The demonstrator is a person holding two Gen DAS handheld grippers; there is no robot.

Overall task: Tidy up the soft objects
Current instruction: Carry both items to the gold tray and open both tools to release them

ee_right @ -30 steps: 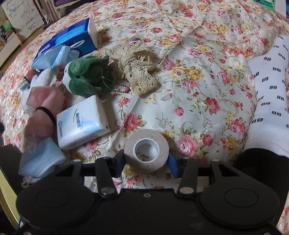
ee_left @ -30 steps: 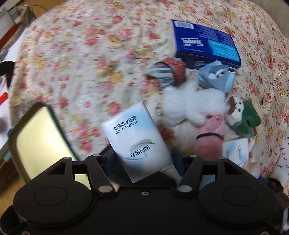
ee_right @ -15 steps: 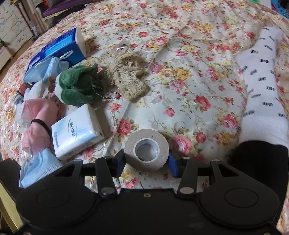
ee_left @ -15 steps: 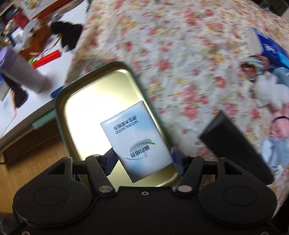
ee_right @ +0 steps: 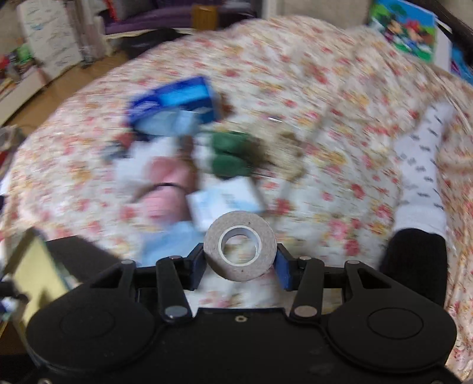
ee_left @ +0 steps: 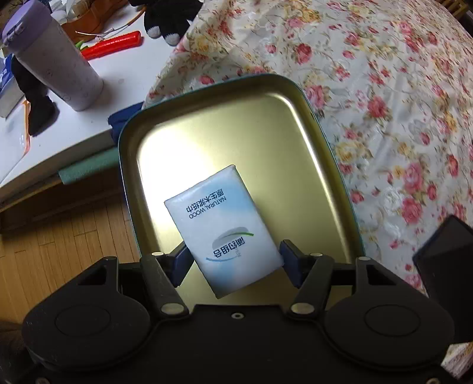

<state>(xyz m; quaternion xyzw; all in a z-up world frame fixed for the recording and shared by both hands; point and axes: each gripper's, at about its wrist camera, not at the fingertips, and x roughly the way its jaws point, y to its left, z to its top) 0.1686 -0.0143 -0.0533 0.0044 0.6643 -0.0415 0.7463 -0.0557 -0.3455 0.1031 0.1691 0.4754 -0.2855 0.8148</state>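
My left gripper (ee_left: 232, 261) is shut on a white tissue pack (ee_left: 223, 227) and holds it over a gold metal tray (ee_left: 289, 141) with a teal rim, at the edge of the floral bed cover. My right gripper (ee_right: 240, 260) is shut on a beige tape roll (ee_right: 240, 246) and holds it above the bed. The right wrist view is blurred. It shows a pile of soft things: a second tissue pack (ee_right: 224, 201), a green plush (ee_right: 232, 155), a pink cloth (ee_right: 165, 189), a blue face mask (ee_right: 165, 125) and a blue tissue box (ee_right: 174, 99).
A white desk left of the tray carries a grey tumbler (ee_left: 53, 59), a red tool (ee_left: 112, 47) and a black plush (ee_left: 165, 17). Wooden floor (ee_left: 59, 242) lies below. A white sock (ee_right: 419, 177) with a black cuff lies on the right of the bed. The tray's corner (ee_right: 32, 271) shows at lower left.
My left gripper has swung left from the pile with the tissue pack and now hangs over the tray. My right gripper has lifted the tape roll off the bed and is moving fast.
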